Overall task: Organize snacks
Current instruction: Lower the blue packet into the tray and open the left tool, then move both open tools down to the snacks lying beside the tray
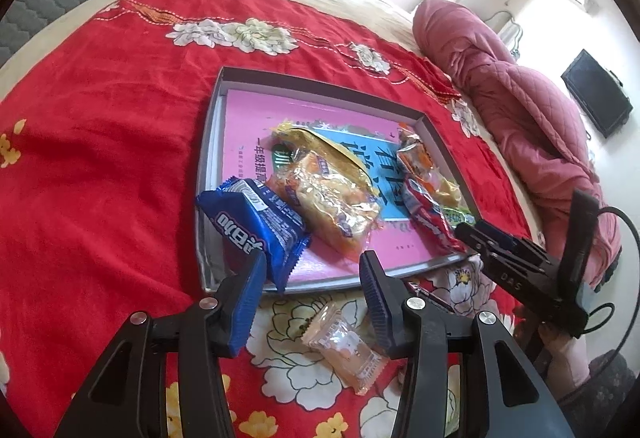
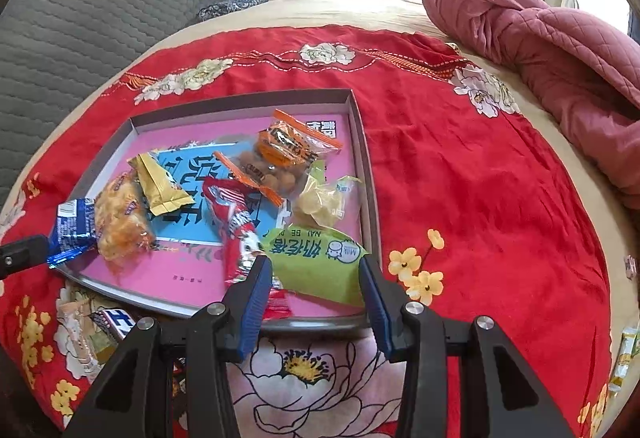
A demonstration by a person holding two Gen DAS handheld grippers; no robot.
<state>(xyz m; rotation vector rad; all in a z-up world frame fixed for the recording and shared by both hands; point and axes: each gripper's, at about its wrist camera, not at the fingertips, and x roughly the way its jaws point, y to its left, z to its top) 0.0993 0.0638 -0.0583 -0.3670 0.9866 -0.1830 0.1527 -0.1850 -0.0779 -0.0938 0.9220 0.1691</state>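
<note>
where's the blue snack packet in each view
Left wrist view: the blue snack packet lies lower left of centre, over the tray's near-left corner, right by the left gripper's left finger.
Right wrist view: the same packet sits at the far left edge, on the tray's left corner.
Shared landmark: the grey tray with the pink book inside, and the orange clear-wrapped snack beside the packet.

Black-framed left gripper point(image 1: 312, 274), blue ribbed pads, silver round screws. Identical right gripper point(image 2: 316, 278); seen at 3 o'clock in left view, stamped "DAS", trailing black cable.
</note>
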